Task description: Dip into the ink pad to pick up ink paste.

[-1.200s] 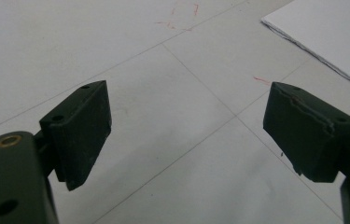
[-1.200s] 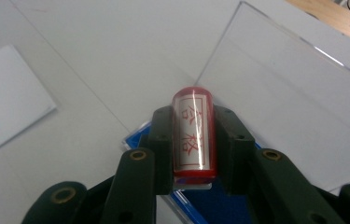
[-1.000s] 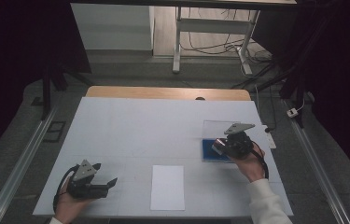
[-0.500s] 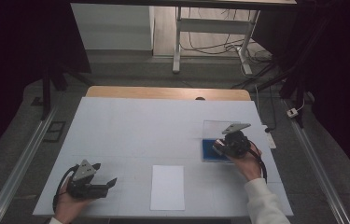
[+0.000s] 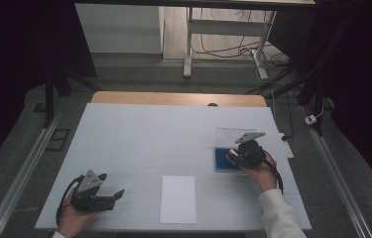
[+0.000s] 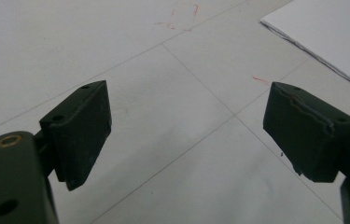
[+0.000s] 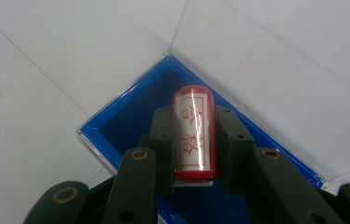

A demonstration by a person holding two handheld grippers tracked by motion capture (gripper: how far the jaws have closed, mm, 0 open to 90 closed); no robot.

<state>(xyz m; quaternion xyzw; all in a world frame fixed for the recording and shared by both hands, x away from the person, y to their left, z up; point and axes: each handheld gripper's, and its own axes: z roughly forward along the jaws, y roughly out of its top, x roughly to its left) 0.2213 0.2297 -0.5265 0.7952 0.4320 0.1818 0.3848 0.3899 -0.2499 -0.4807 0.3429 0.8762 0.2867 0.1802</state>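
Note:
A red stamp [image 7: 194, 133] with a white label of red characters sits between the fingers of my right gripper [image 7: 193, 140], which is shut on it. It hangs just over the blue ink pad [image 7: 130, 116] in a clear open-lidded case [image 5: 229, 145] at the table's right, where the right gripper [image 5: 238, 155] also appears from above. A white sheet of paper [image 5: 178, 198] lies near the front edge in the middle; its corner [image 6: 326, 32] is ahead of the left gripper. My left gripper [image 5: 109, 196] rests at the front left, its jaws wide apart with nothing between them [image 6: 186, 135].
The white table top [image 5: 163, 134] has thin seams and faint red marks [image 6: 182, 21]. A small white slip [image 5: 287, 148] lies right of the case. Beyond the far wooden edge stand metal frame legs and cables on the floor.
My right gripper with the stamp has shifted slightly left and toward the far side, settling over the ink pad. The left gripper has stayed put.

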